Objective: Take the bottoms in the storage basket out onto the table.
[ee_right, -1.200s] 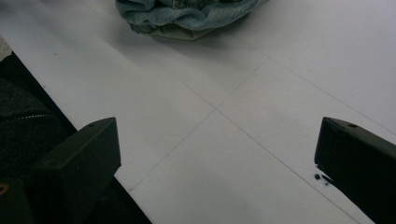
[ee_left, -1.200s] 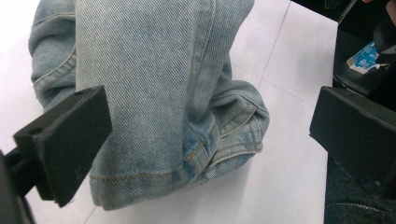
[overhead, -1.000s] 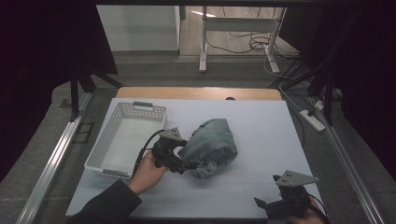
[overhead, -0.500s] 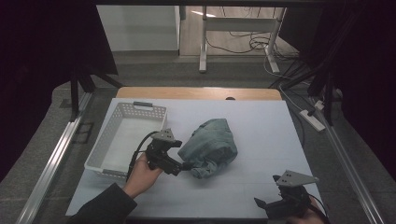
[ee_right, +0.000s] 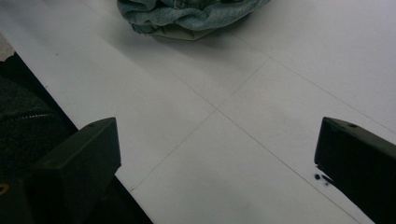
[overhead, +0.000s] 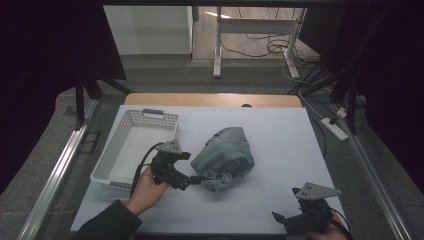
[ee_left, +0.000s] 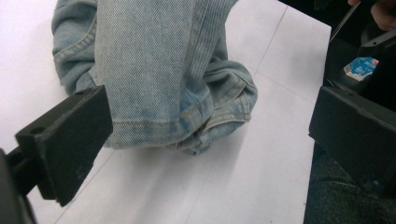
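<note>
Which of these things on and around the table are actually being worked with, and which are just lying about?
In use:
- jeans, crumpled on the table
- left gripper, open at the edge of the jeans
- white basket, probably where the jeans go

Lying about:
- right gripper, open, waiting at the near edge
- power strip off the table's right side

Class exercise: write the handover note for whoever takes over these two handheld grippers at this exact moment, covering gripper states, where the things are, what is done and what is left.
Left gripper: open, jaws apart at the near edge of the bunched jeans, gripping nothing.
Right gripper: open, at the table's near right corner, well away from the jeans.
Jeans: crumpled heap mid-table, right of the white basket.
Done: nothing gripped, basket holds no jeans.
Left: probably close the left jaws on the jeans' hem, then move them, likely towards the basket.
</note>
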{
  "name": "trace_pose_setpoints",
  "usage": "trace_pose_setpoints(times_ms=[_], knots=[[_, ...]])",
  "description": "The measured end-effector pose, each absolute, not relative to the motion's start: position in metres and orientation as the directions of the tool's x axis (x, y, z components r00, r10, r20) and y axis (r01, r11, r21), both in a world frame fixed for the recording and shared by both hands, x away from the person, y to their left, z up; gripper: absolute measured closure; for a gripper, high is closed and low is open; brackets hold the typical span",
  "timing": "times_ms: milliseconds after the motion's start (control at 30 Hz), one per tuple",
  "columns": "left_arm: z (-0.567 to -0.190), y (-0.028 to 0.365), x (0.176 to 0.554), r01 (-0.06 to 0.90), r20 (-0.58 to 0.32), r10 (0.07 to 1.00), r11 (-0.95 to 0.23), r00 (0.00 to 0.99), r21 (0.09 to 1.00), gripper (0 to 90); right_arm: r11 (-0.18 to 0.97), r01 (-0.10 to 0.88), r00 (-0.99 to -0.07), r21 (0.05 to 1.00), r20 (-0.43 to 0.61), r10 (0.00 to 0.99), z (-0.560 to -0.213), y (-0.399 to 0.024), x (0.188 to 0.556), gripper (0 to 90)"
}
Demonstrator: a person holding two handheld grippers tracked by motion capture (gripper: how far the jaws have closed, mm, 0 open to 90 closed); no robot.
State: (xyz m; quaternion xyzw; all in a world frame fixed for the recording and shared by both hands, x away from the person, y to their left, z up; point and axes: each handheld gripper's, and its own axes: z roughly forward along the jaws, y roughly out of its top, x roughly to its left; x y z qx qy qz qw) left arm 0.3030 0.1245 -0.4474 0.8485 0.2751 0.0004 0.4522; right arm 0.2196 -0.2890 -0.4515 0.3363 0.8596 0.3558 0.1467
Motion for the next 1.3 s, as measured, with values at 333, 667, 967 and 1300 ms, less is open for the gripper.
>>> trace_pose_setpoints(times_ms=[333,667,967,1300], knots=[[-0.447,0.129,0.297,0.468,-0.248,0.47,-0.439,0.847,0.767,0.3,0.519,0.474,-0.729,0.711,-0.013,0.684,-0.451,-0.289,0.22,0.7],[-0.447,0.136,0.29,0.471,-0.246,0.478,-0.434,0.843,0.769,0.3,0.518,0.475,-0.728,0.711,-0.013,0.686,-0.451,-0.289,0.22,0.7],[-0.447,0.143,0.285,0.478,-0.248,0.493,-0.422,0.834,0.77,0.3,0.519,0.475,-0.727,0.711,-0.015,0.686,-0.451,-0.289,0.22,0.7],[-0.447,0.153,0.279,0.49,-0.251,0.509,-0.413,0.823,0.768,0.3,0.519,0.476,-0.727,0.71,-0.015,0.687,-0.452,-0.289,0.22,0.7]])
